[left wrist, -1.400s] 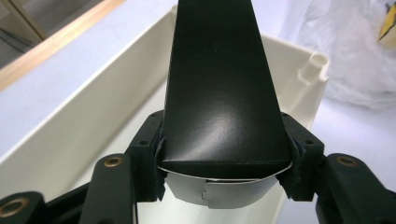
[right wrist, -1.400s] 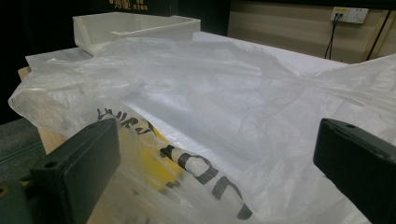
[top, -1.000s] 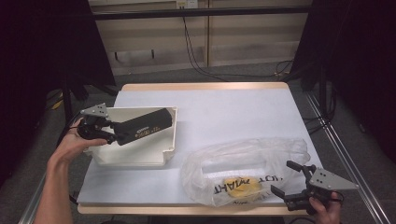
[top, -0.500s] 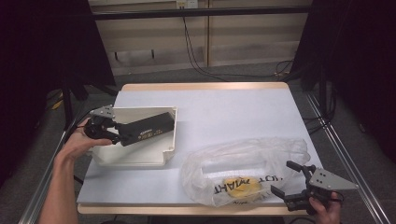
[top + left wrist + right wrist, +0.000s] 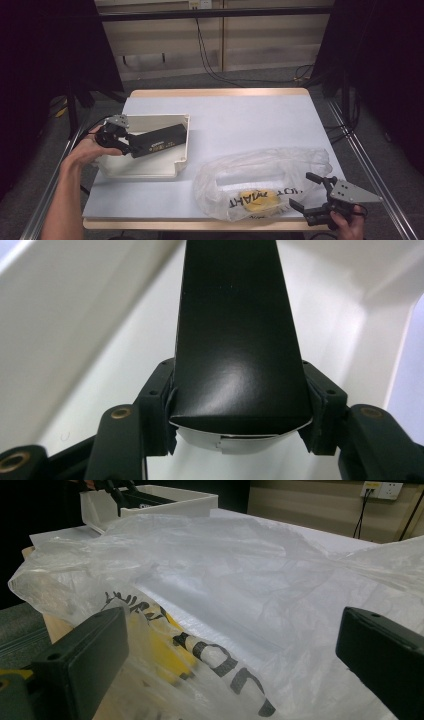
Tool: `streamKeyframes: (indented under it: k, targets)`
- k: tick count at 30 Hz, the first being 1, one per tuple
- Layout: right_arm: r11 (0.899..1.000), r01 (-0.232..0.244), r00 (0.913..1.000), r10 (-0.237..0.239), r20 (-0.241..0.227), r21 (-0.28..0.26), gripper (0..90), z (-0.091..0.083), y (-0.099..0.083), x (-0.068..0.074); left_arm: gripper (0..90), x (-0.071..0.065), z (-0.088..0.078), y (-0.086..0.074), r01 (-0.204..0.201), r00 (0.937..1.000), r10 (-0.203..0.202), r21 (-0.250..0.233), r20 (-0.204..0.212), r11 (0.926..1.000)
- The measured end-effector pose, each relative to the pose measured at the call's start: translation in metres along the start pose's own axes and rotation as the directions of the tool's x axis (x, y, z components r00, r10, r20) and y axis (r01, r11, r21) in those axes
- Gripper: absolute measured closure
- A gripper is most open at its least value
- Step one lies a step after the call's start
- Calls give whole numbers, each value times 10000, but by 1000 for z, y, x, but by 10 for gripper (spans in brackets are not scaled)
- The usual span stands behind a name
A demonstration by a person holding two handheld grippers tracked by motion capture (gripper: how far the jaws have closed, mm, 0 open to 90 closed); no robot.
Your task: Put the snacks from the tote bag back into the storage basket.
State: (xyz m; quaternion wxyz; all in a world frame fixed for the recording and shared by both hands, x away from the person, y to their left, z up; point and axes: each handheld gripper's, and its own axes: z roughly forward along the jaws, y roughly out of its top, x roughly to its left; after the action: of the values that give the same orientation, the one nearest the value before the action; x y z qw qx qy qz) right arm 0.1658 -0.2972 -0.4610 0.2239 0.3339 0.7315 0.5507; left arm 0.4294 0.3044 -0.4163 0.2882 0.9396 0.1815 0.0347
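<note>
left gripper (image 5: 131, 145) pinches the black box (image 5: 159, 140) inside the white tray (image 5: 145, 170) at nine o'clock, unreleased; right gripper (image 5: 306, 192), spread, waits by the plastic bag (image 5: 280, 165) at five.

A pale-topped rectangular table with wooden edging (image 5: 250, 93) stands on grey carpeted floor (image 5: 235, 80). Beyond its far edge, beige wall panelling (image 5: 260, 35) carries a white power socket (image 5: 199, 4); black cables (image 5: 210, 60) trail down it.
</note>
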Motion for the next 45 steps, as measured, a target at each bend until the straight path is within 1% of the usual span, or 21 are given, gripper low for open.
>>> streamKeyframes:
  k: [1,3,4,8,11,15,21,22,25,26,29,30,31,32,36,37,38,40,41,42,45]
  targets:
    - [10000,-16,10000,16,-8,6,1,0,0,0,433,0,1,1,-38,10000,38,65,19,10000]
    - [10000,-17,10000,18,66,-27,1,1,0,1,432,1,3,3,-112,9999,108,493,79,9987]
    - [10000,18,10000,-18,30,7,2,1,0,1,432,1,6,3,-8,9999,2,551,120,9985]
    - [10000,46,10000,-45,54,-16,1,1,0,2,431,4,13,2,-264,9995,241,1311,189,9910]
    - [10000,72,10000,-72,22,36,1,0,0,0,431,4,17,4,-354,9992,320,1648,232,9857]
    - [10000,52,10000,-52,16,7,1,2,0,1,431,6,18,7,-360,9993,332,1758,192,9838]
    - [10000,54,10000,-54,24,23,1,2,0,1,430,8,19,15,-419,9991,409,2295,94,9724]
    - [10000,56,10000,-56,20,20,1,2,0,1,429,9,20,17,-462,9989,452,2474,94,9678]
    - [10000,71,10000,-71,50,37,1,2,0,0,427,11,23,21,-385,9992,401,2767,-1,9602]
    - [10000,57,10000,-57,45,43,1,2,-1,0,425,12,25,23,-216,9997,241,2872,-51,9576]
    - [9999,67,10000,-67,8,103,1,2,0,0,417,14,31,25,-141,9995,226,3191,-229,9476]
    - [9999,88,10000,-88,-9,92,1,2,0,1,414,14,33,25,-10,9995,106,3219,-281,9468]
    - [9998,82,9999,-81,-77,160,1,1,0,1,412,14,33,25,-55,9994,161,3257,-300,9455]
    - [9999,84,10000,-84,-23,116,1,2,-1,1,411,15,34,25,-41,9992,163,3121,-366,9500]
    - [9998,84,10000,-84,9,166,1,2,-1,1,403,16,35,27,181,9987,-23,3166,-504,9484]
    - [9998,80,9999,-79,-64,178,1,2,0,1,402,16,34,28,144,9987,22,3275,-505,9447]
    - [9999,88,9999,-87,-71,145,1,2,0,1,402,16,35,27,160,9986,13,3200,-537,9473]
    - [9999,68,10000,-67,-56,146,1,2,0,1,399,18,34,28,159,9984,27,3218,-573,9467]
    - [9999,65,10000,-65,-12,160,1,2,0,1,395,17,35,27,351,9980,-168,3165,-603,9480]
    - [9999,92,10000,-92,-3,138,1,2,-1,1,392,18,35,28,320,9976,-109,3175,-679,9477]
    - [9998,72,10000,-71,-66,180,1,2,-1,1,378,19,36,28,561,9959,-317,3055,-843,9505]
